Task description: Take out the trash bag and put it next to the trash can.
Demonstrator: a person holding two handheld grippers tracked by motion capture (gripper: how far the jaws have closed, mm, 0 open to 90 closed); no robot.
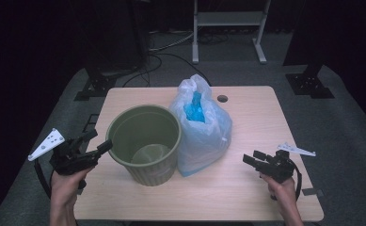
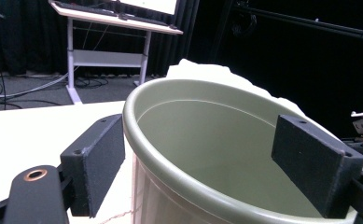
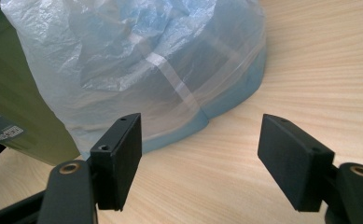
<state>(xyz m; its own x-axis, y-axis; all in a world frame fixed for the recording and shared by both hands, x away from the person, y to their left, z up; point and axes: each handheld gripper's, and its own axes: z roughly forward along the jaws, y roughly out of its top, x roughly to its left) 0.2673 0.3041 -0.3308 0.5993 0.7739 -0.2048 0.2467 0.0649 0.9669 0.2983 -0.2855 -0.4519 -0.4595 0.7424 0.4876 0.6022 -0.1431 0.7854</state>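
Note:
An olive green bin stands on the wooden table, with nothing visible inside it. Leaning against its right side is a translucent plastic bag with blue contents. My left gripper is at the bin's left rim and stands open. In the left gripper view, my left gripper straddles the bin's rim: one jaw is outside the wall and the other inside, neither pressing on it. My right gripper is open to the right of the bag. In the right gripper view, my right gripper points at the bag's base.
A round hole marks the table's far edge behind the bag. Beyond the table a white desk frame stands on the grey floor, with cables and black stand bases around it. Bare tabletop lies right of the bag.

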